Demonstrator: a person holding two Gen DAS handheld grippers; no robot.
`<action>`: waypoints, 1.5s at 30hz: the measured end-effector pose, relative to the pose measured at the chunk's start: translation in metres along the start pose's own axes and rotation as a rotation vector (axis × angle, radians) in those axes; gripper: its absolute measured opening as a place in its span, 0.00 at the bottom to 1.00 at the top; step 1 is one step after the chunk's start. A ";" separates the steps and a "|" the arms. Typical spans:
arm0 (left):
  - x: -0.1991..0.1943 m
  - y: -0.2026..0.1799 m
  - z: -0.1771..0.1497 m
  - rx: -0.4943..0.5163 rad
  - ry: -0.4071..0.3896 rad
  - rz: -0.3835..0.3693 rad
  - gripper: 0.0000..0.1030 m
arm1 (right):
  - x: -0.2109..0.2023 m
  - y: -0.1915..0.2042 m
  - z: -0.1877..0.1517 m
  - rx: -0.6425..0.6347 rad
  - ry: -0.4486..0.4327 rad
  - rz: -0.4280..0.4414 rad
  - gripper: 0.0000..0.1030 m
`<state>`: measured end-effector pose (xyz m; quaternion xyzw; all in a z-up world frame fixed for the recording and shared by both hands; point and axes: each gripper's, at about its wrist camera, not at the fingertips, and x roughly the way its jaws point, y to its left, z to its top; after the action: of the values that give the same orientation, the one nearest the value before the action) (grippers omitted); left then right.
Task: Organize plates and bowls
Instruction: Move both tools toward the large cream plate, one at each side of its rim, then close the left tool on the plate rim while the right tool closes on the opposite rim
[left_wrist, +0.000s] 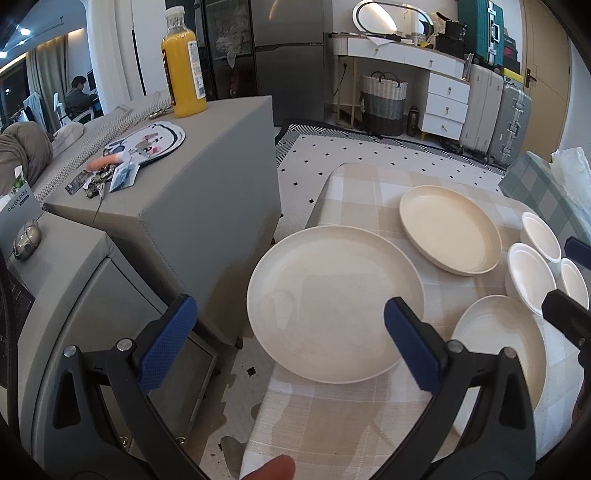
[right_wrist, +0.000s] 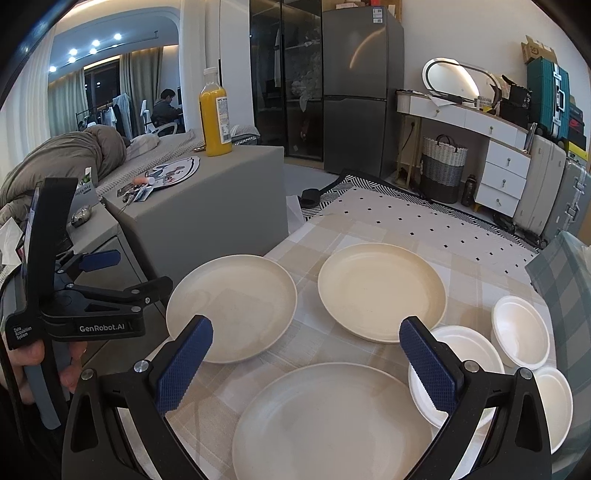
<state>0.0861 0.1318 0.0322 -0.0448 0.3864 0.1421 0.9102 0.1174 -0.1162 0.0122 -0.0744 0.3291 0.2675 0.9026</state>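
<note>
Three cream plates lie apart on a checked tablecloth: a left plate, a far plate and a near plate. Three small white bowls sit at the right, close together. My left gripper is open and empty, above the left plate's near-left rim; it also shows in the right wrist view. My right gripper is open and empty above the near plate; its fingers show at the right edge of the left wrist view.
A grey cabinet stands left of the table with an orange juice bottle and small items on it. A second checked table is at the right. A patterned rug lies beyond the table's far edge.
</note>
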 end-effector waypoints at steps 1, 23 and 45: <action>0.003 0.002 0.000 -0.003 0.007 0.000 0.98 | 0.004 0.002 0.002 -0.001 0.005 0.002 1.00; 0.064 0.019 0.015 -0.006 0.133 -0.029 0.97 | 0.101 0.008 0.016 0.064 0.167 0.027 1.00; 0.138 0.016 0.010 0.018 0.285 -0.038 0.79 | 0.185 -0.001 -0.007 0.120 0.344 0.033 0.82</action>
<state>0.1802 0.1797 -0.0592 -0.0635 0.5123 0.1135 0.8489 0.2325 -0.0386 -0.1105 -0.0597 0.4953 0.2455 0.8312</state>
